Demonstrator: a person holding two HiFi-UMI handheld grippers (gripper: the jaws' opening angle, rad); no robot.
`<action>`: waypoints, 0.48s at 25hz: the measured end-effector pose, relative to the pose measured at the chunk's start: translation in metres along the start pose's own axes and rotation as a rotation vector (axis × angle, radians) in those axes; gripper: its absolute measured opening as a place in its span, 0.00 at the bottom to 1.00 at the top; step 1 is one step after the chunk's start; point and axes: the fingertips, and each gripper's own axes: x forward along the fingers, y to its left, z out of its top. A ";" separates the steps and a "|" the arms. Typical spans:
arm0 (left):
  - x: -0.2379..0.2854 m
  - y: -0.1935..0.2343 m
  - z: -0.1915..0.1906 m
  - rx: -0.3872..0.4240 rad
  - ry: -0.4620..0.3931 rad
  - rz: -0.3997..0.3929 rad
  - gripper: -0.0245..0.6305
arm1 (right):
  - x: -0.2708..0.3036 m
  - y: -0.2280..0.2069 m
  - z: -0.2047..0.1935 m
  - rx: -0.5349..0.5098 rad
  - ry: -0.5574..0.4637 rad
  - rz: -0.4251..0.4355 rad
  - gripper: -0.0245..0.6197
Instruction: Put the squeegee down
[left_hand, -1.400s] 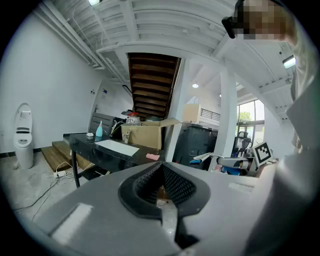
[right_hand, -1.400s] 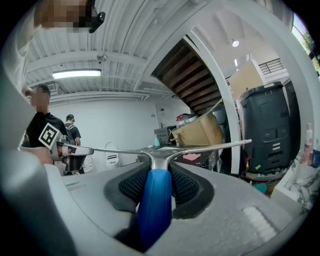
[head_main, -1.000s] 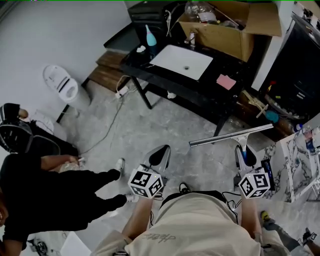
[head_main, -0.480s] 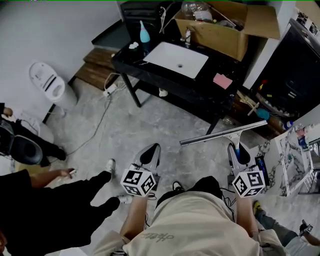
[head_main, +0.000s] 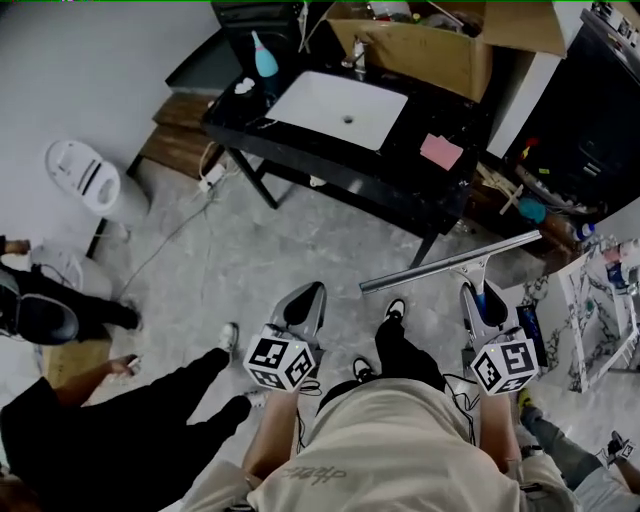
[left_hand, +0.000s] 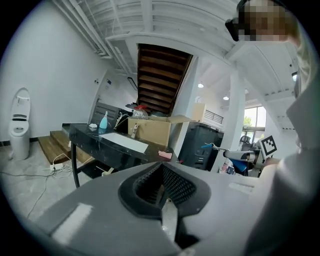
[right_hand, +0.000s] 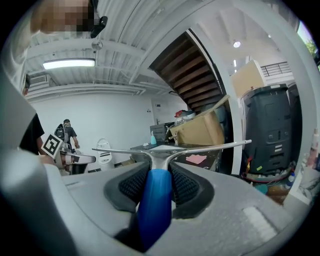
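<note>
My right gripper (head_main: 483, 298) (right_hand: 159, 181) is shut on the squeegee's blue handle (right_hand: 155, 205). The squeegee (head_main: 450, 263) has a long metal blade held crosswise above the floor, well short of the black sink table (head_main: 400, 185). In the right gripper view the blade (right_hand: 170, 148) spans the picture just above the jaws. My left gripper (head_main: 303, 305) (left_hand: 161, 186) is shut with nothing between its jaws, held level with the right one, in front of the person's body.
The black table carries a white sink basin (head_main: 325, 108), a teal bottle (head_main: 264, 57), a pink sponge (head_main: 441, 152) and a cardboard box (head_main: 420, 45). A second person (head_main: 100, 420) crouches at left. A white appliance (head_main: 85, 175) stands on the floor. Marble slabs (head_main: 595, 310) lean at right.
The view has shifted toward the sink table as the person steps forward. Both grippers keep their pose and the squeegee stays clamped in the right one.
</note>
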 end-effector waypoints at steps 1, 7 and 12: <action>0.009 0.004 0.005 0.008 0.008 0.008 0.06 | 0.013 -0.006 0.000 0.018 0.002 0.005 0.23; 0.080 0.022 0.038 0.085 0.064 0.015 0.06 | 0.089 -0.044 0.025 0.040 -0.052 0.031 0.23; 0.161 0.014 0.078 0.058 0.039 -0.036 0.06 | 0.133 -0.092 0.043 0.049 -0.059 0.015 0.23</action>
